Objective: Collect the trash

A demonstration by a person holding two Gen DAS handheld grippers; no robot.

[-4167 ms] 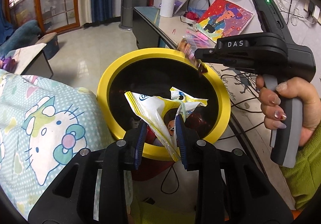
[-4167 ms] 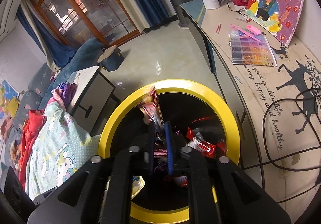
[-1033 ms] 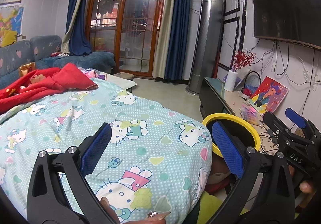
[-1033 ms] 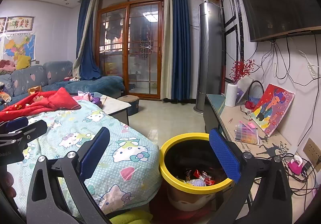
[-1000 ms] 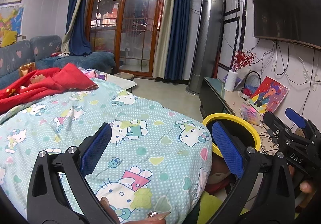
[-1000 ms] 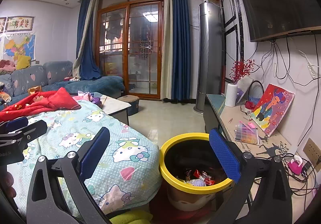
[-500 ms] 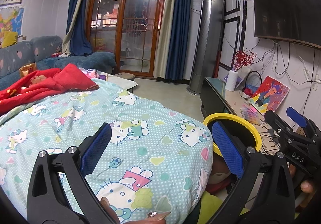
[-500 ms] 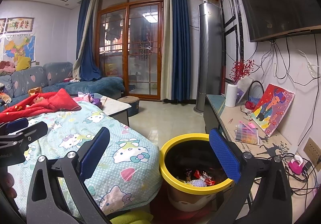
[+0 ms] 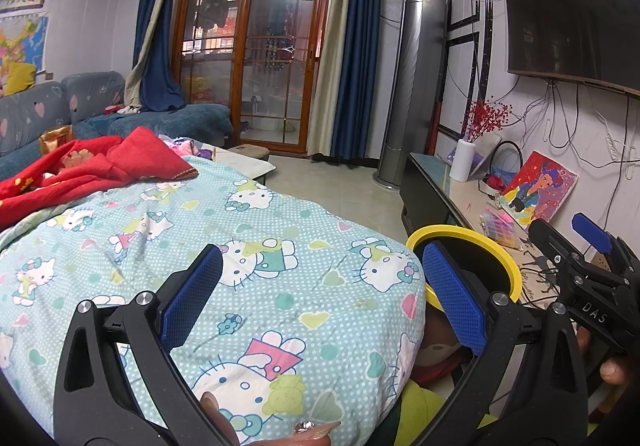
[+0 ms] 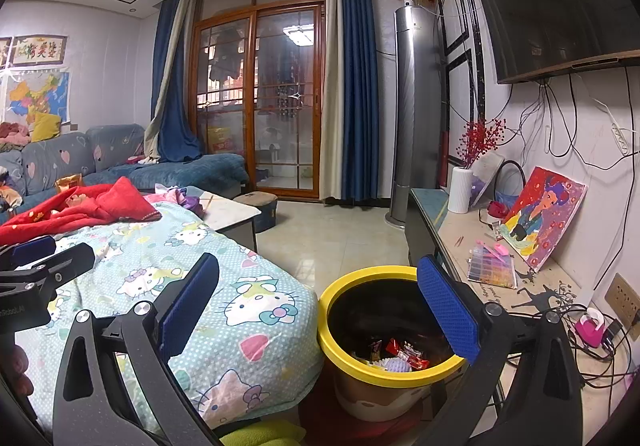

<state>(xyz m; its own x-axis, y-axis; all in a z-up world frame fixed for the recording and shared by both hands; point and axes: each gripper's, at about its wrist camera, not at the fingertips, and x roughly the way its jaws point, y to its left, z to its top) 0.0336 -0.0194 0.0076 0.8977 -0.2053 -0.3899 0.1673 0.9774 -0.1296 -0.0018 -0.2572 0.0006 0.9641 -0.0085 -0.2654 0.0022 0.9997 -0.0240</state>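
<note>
A yellow-rimmed trash bin (image 10: 362, 275) stands on the floor between the bed and the side table. Snack wrappers (image 10: 396, 356) lie inside it. Its rim also shows in the left wrist view (image 9: 492, 242). My left gripper (image 9: 320, 298) is open and empty, held above the Hello Kitty quilt (image 9: 280, 278). My right gripper (image 10: 316, 306) is open and empty, raised above the bin and the bed edge. The right gripper's body shows at the right of the left wrist view (image 9: 588, 278). The left gripper's body shows at the left of the right wrist view (image 10: 36, 274).
A red blanket (image 9: 100, 162) lies on the far side of the bed. A long side table (image 10: 520, 286) on the right carries a bead box (image 10: 490, 266), a painting (image 10: 542, 216), a white vase (image 10: 460, 190) and cables. A low stool (image 10: 256, 206) stands on the tiled floor.
Since 4.2 s ago both grippers have let go of their wrappers over the bin, opened wide and pulled back up. In the last second the views barely shift.
</note>
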